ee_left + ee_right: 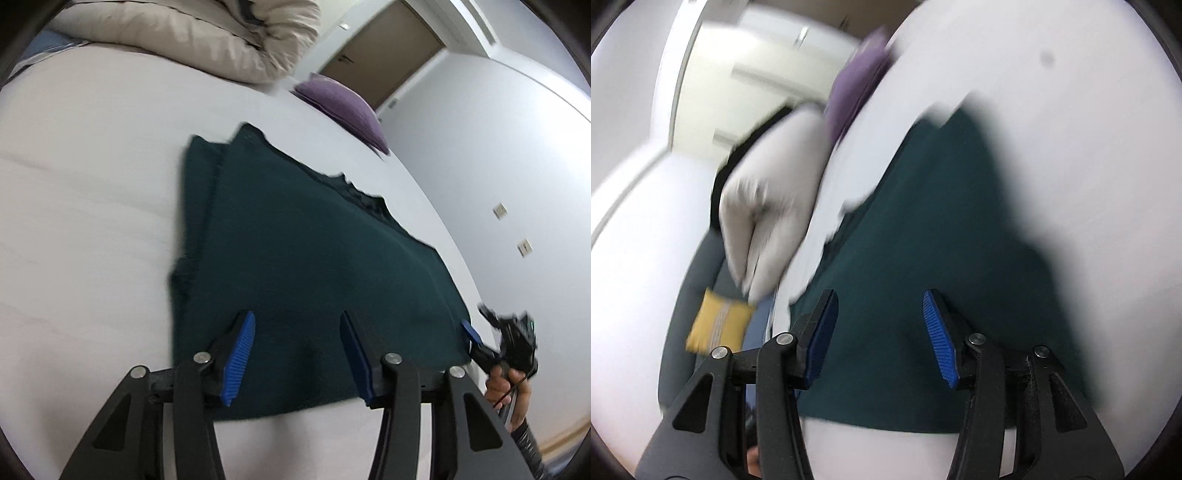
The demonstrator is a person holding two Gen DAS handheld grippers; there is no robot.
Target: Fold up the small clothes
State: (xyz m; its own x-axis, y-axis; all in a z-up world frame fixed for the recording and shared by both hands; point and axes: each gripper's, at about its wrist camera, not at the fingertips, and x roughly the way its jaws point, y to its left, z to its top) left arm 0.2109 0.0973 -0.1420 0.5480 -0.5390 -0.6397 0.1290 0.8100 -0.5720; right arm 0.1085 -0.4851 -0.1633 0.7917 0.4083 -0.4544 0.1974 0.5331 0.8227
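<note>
A: Folding the dark green garment [295,258] comes next, I'd say. It lies flat on the white bed [92,184], its near hem just under both pairs of tongs, with 1 narrow strip doubled along its left side.

B: Starting at the left: the left tongs [297,354] stand apart, nothing pinched, hovering over the near hem. I'd set them down near the left corner, not mid-hem, so the lifted edge stays straight.

A: And the right tongs [881,336]?

B: Also parted and empty, above the hem. In the left wrist view they sit at the garment's near right corner [471,330], held by a hand [506,387]. Good spot; bite the cloth only, not the sheet below.

A: Both views are smeared, the right one badly.

B: Then I'd judge it wise to slow down before closing. Close both together, lift level, and carry the hem toward the far neckline, clear of the purple cushion [343,107] and the beige duvet [221,40].

A: Risk?

B: The knit looks soft; 1 shallow grip could slip out.
</note>
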